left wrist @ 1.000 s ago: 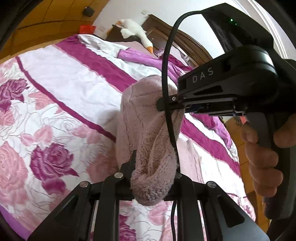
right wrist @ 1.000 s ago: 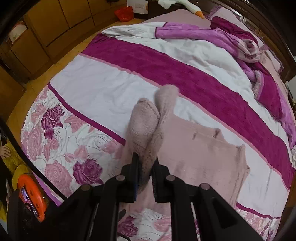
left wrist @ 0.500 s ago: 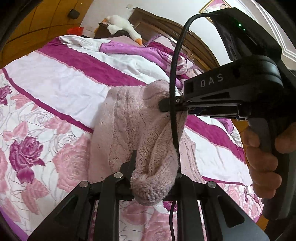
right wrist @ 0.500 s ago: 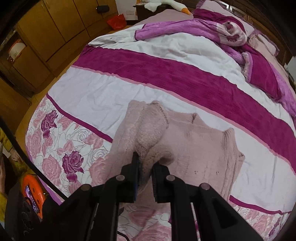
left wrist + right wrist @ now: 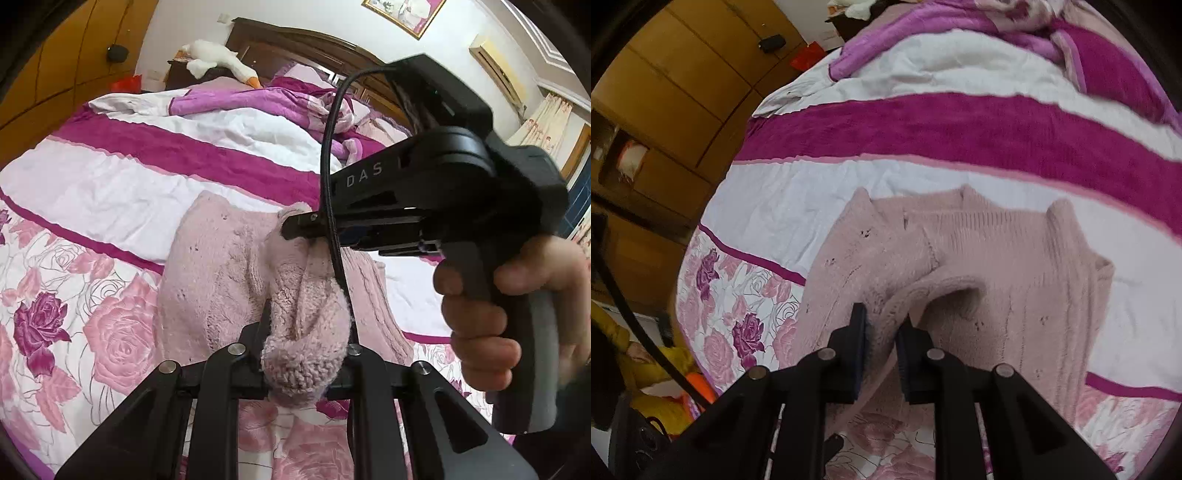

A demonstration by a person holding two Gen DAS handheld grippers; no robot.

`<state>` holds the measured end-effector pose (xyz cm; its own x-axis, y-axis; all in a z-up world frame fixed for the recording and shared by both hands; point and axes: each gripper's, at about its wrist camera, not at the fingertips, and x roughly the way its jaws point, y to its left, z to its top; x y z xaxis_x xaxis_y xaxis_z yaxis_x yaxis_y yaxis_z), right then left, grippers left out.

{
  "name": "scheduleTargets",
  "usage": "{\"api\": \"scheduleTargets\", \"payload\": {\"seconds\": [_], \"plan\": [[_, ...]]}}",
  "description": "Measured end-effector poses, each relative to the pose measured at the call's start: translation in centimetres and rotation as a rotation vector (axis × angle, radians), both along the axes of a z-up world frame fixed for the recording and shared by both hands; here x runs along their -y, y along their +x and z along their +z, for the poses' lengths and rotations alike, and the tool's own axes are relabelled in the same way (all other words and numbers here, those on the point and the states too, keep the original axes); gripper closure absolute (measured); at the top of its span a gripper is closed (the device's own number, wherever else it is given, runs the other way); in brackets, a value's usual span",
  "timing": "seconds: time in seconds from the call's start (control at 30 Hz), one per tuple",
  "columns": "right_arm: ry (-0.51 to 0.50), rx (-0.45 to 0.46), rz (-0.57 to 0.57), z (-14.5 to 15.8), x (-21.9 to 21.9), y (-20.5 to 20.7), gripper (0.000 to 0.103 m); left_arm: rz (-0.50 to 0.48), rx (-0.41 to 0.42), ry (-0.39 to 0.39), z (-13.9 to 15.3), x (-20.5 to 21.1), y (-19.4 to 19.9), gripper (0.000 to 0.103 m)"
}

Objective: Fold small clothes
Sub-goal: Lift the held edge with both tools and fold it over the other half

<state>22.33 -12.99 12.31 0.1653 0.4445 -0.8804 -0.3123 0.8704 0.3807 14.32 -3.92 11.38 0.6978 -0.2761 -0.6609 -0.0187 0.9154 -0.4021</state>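
A small pale pink knitted sweater lies on the bed, its near edge lifted. My left gripper is shut on a bunched fold of the sweater, which bulges out between its jaws. My right gripper is shut on another part of the same edge, with knit pinched between its pads. In the left wrist view the right gripper reaches in from the right, held by a hand, its tip at the sweater's top fold. The sweater's far part rests flat on the cover.
The bed cover has white and magenta stripes and a rose print near me. A crumpled purple blanket and a white toy goose lie at the headboard. Wooden wardrobes stand left of the bed.
Both grippers have carried the held edge toward the sweater's far end and lower. The sweater, hanging in a tall bunch a second ago, now lies spread over the cover. Both stay shut.
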Motion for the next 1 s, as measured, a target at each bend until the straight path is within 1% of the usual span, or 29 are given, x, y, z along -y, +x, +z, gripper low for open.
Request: {"api": "scheduleTargets", "payload": {"seconds": [0.1,0.17,0.2,0.33,0.4,0.47,0.77,0.87,1.0], "plan": [[0.049,-0.011,-0.021,-0.9,1.0,0.5,0.084,-0.006,0.005,0.015,0.1,0.6,-0.1,0.103],[0.093,-0.022,-0.053,-1.7,1.9,1.2,0.076,-0.016,0.016,0.029,0.3,1.1,-0.2,0.103],[0.115,-0.032,-0.066,-2.0,2.2,1.5,0.075,-0.019,0.021,0.037,0.4,1.4,-0.2,0.103],[0.209,-0.071,-0.131,-3.5,3.9,2.9,0.075,-0.041,0.038,0.075,0.7,2.7,-0.3,0.103],[0.221,-0.054,-0.134,-3.8,4.9,3.3,0.085,-0.055,0.041,0.092,0.5,3.5,-0.2,0.103],[0.200,-0.005,-0.109,-3.2,5.6,3.2,0.087,-0.068,0.045,0.104,0.2,4.1,0.0,0.103],[0.037,0.172,-0.014,0.2,8.1,3.2,0.087,-0.144,0.081,0.145,-0.1,8.6,0.5,0.103],[-0.005,0.210,-0.004,0.2,8.8,3.3,0.087,-0.162,0.072,0.169,-0.8,9.9,0.8,0.103],[-0.040,0.205,0.010,-1.4,9.6,3.5,0.087,-0.170,0.049,0.179,-2.3,11.4,1.3,0.103]]}}
